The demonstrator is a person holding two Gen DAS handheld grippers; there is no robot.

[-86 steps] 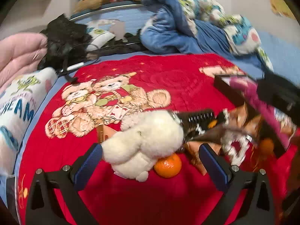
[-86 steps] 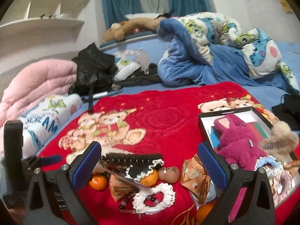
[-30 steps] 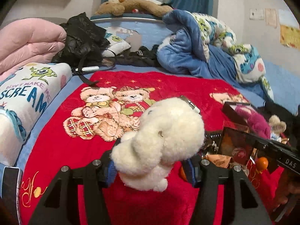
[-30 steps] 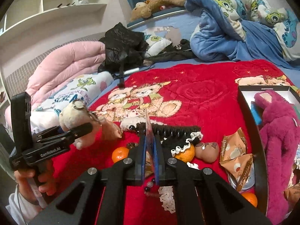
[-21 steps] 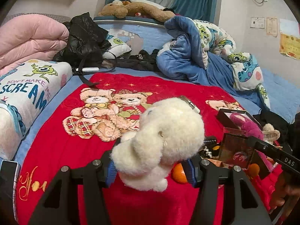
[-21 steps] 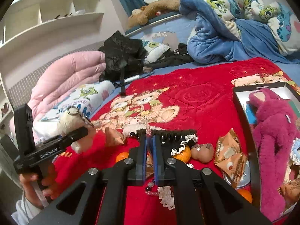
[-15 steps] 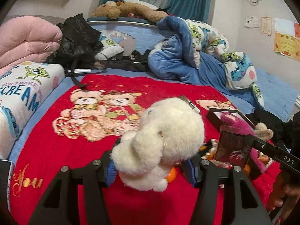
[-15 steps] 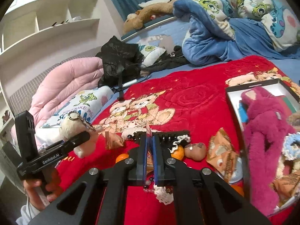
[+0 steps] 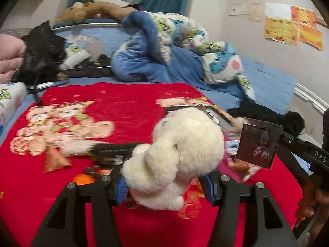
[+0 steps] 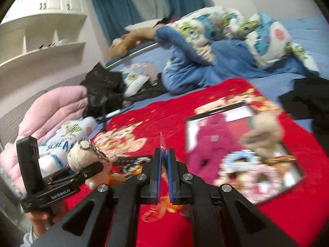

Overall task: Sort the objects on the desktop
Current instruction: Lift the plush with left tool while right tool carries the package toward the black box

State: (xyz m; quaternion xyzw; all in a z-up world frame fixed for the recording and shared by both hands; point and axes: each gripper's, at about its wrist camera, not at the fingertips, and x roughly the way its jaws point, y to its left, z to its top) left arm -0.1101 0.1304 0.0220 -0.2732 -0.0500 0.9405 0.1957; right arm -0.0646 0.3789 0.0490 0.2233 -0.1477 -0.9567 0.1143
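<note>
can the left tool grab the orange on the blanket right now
Probably not as it stands. The left tool is already shut on the white plush, which fills its jaws and hangs over the orange lying low at its left finger. It would need to drop the plush first.

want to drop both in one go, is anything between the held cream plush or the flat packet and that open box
Nothing visible blocks the way. The cream plush keychain and thin packet are lifted clear of the red blanket. The open box is already crowded, though, holding a magenta plush and tan plush.

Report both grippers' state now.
Left gripper: shut on fluffy cream plush keychain toy.
Right gripper: shut on thin flat plastic packet.
</note>
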